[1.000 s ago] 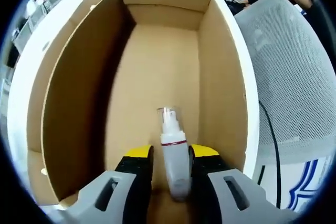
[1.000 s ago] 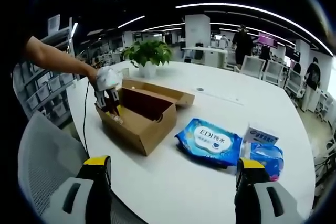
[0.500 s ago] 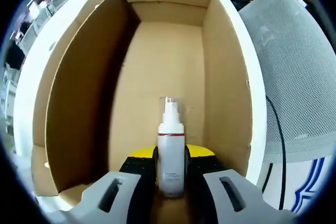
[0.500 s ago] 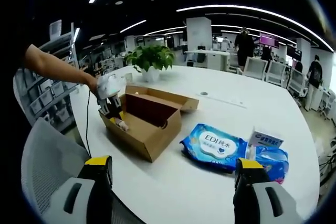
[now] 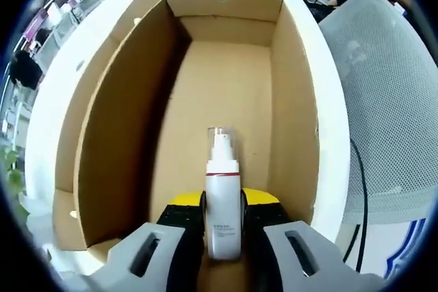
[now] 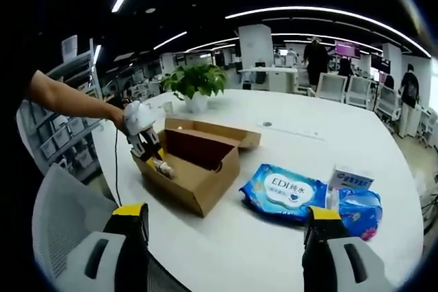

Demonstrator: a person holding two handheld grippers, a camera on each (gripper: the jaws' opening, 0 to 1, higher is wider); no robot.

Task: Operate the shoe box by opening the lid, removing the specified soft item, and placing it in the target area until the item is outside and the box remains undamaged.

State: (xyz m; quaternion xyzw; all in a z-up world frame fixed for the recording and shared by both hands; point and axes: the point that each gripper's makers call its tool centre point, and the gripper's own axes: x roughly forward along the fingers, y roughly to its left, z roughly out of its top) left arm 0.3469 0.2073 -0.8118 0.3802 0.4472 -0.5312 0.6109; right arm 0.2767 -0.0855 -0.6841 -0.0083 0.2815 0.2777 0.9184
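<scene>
The brown cardboard shoe box [image 5: 109,141] stands open on a white table, its inside bare apart from a white pump bottle [image 5: 222,196] with a red band. My left gripper [image 5: 222,227] is shut on that bottle and holds it just above the box's near end. In the right gripper view the same box [image 6: 198,162] lies at middle left with its lid [image 6: 212,130] folded back, and the left gripper [image 6: 147,143] dips into its near end, held by a person's arm. My right gripper [image 6: 222,237] is open, well short of the box, with nothing between its fingers.
A blue wipes pack [image 6: 284,189], a small white carton [image 6: 350,181] and another blue pack [image 6: 359,206] lie right of the box. A potted plant [image 6: 195,87] stands behind it. A grey mesh chair [image 5: 390,100] sits beside the table [image 6: 274,251].
The left gripper closed fully on the pump bottle and lifted it slightly off the box floor. The right gripper view drifted a little; the right gripper stayed open.
</scene>
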